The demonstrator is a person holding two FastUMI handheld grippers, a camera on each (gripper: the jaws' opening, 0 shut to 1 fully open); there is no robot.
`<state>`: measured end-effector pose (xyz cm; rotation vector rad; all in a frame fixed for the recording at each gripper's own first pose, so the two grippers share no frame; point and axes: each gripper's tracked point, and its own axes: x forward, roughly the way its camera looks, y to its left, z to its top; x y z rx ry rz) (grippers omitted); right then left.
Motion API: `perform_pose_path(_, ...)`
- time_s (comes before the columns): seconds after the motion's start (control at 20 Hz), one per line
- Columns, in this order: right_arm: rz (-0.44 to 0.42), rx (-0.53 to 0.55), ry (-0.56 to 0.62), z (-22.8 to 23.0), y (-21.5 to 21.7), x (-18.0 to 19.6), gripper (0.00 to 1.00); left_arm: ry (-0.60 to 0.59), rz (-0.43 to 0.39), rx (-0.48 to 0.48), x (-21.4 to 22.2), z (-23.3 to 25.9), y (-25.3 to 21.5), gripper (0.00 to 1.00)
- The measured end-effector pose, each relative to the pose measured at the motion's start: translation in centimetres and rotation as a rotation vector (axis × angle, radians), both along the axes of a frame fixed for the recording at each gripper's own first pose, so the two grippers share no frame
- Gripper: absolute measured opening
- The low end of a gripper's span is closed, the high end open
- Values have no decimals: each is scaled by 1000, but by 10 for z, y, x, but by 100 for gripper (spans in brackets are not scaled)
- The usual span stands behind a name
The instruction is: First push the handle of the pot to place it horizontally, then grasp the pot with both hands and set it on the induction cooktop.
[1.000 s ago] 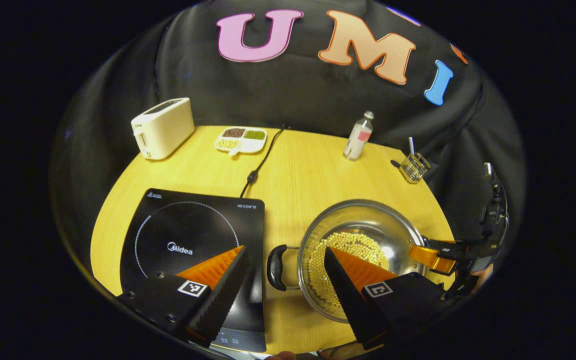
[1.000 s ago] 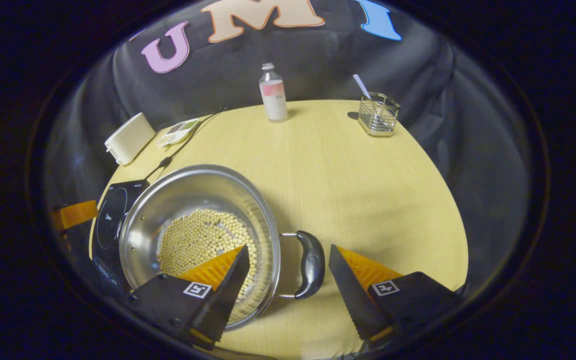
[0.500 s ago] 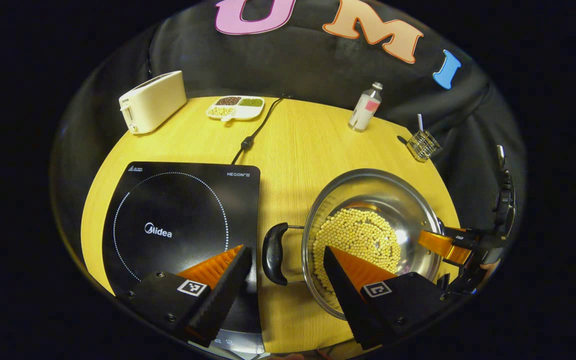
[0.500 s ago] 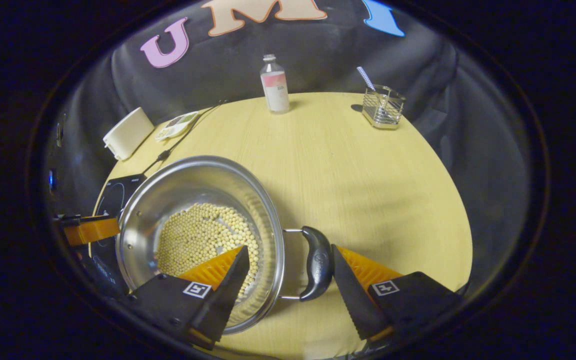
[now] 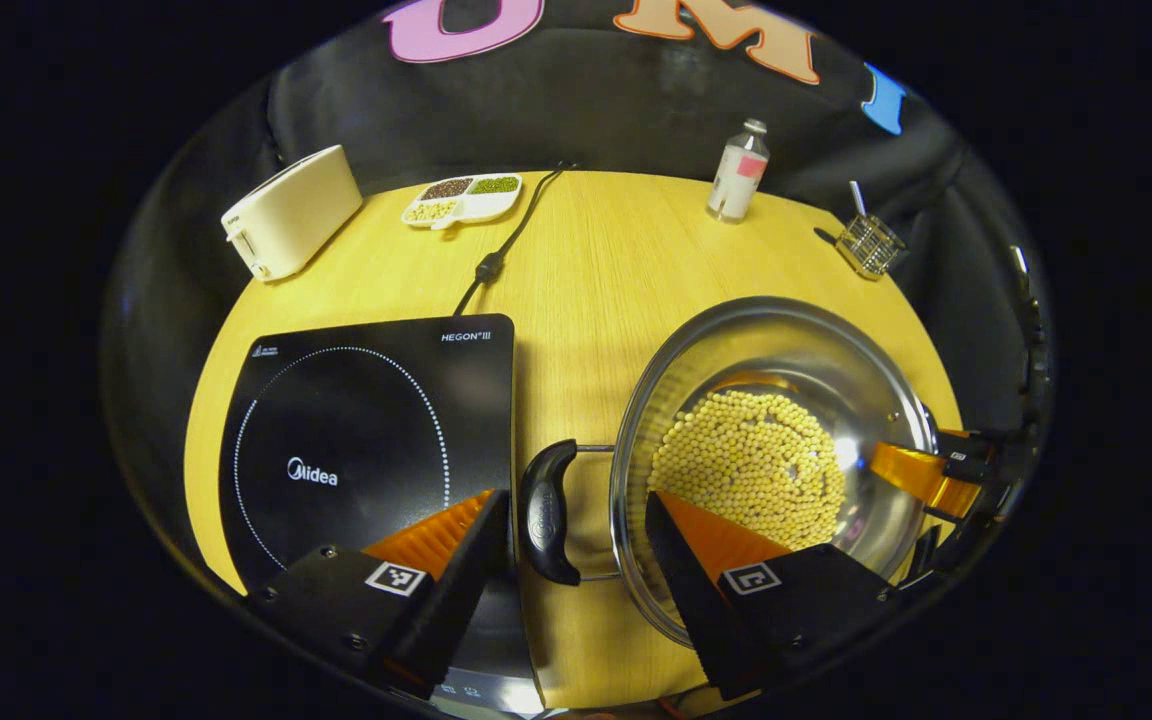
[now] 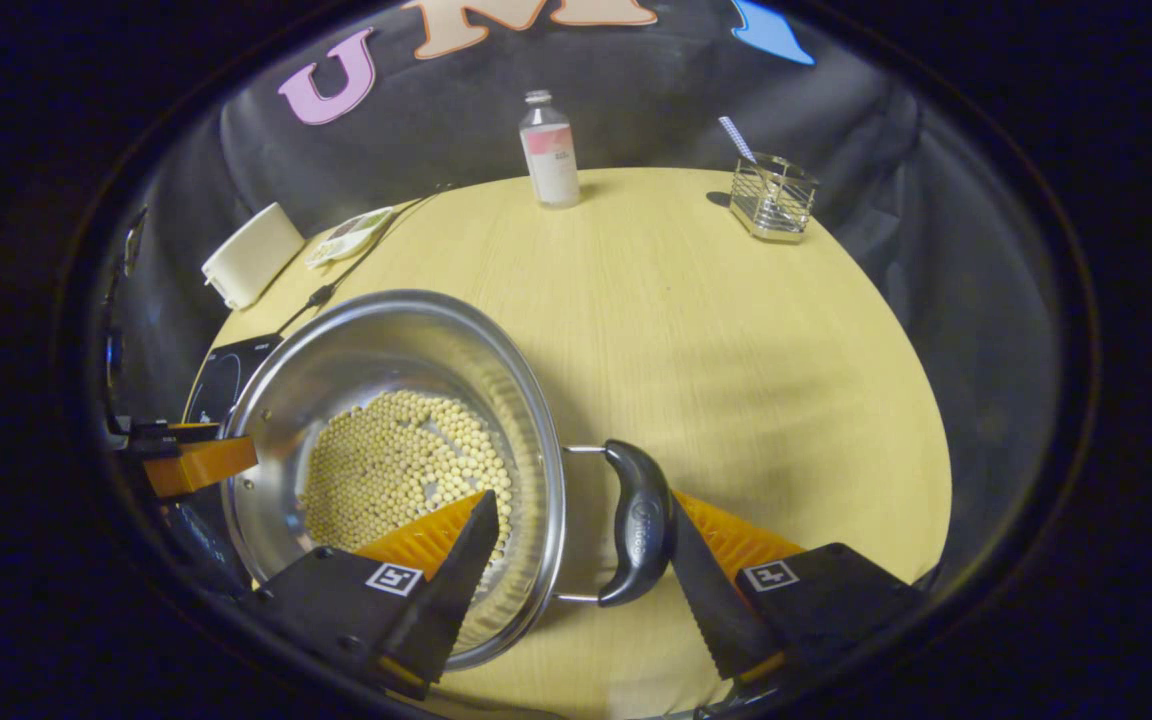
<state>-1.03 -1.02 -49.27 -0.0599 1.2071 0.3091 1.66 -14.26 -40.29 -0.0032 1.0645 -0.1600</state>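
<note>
**Two open grippers bracket the pot's side handles, ready to close**

In the left gripper view, the left gripper [image 5: 576, 535] sits at the bottom centre, fingers spread wide. The pot's left handle [image 5: 544, 512] lies in the gap, right against the left finger and clear of the other, which reaches over the rim. In the right gripper view, the right gripper [image 6: 581, 540] is likewise open; the right handle [image 6: 636, 522] lies against its right-hand finger.

The steel pot [image 5: 776, 330], holding a layer of pale round beans [image 5: 751, 465], stands on the wooden table [image 5: 586, 280] at lower right, just beside the black induction cooktop [image 5: 366, 430] at lower left.

The step appears to be the two-handed grasp. To do it well, each gripper should probably centre on its handle before closing, both should close together, and the pot should stay level so the beans do not roll.

The cooktop reads "Midea" at its centre and "HEGON" at its upper right corner; smaller print is illegible.
</note>
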Motion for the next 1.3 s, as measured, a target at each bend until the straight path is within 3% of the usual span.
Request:
perform_pose_path(0.2,15,11,16,-3,3,-3,95,-4,-13,91,1,-5,4,89)
perform_pose_path(0.45,15,-14,26,-9,-8,-2,85,-2,-20,123,1,-6,0,84)
perform_pose_path(0.5,11,-4,35,-10,-7,-3,66,-2,-21,127,1,-6,-1,82)
perform_pose_path(0.65,-1,16,53,-13,-7,-5,71,-3,-2,130,1,-7,0,75)
perform_pose_path(0.7,2,19,54,-12,-6,-6,65,-4,5,127,1,-6,0,74)
perform_pose_path(0.75,4,23,56,-12,-6,-6,70,-5,10,125,1,-7,0,73)
perform_pose_path(0.85,-16,40,80,-10,-7,-6,63,-9,11,122,0,-6,0,75)
perform_pose_path(1.0,-64,80,125,-8,-5,-7,61,-26,21,118,0,-5,0,70)
perform_pose_path(1.05,-60,87,125,-12,-4,-6,56,-28,30,119,-1,-6,0,70)
perform_pose_path(1.3,-12,81,109,-11,-5,-5,55,-7,86,113,-12,-9,-3,70)
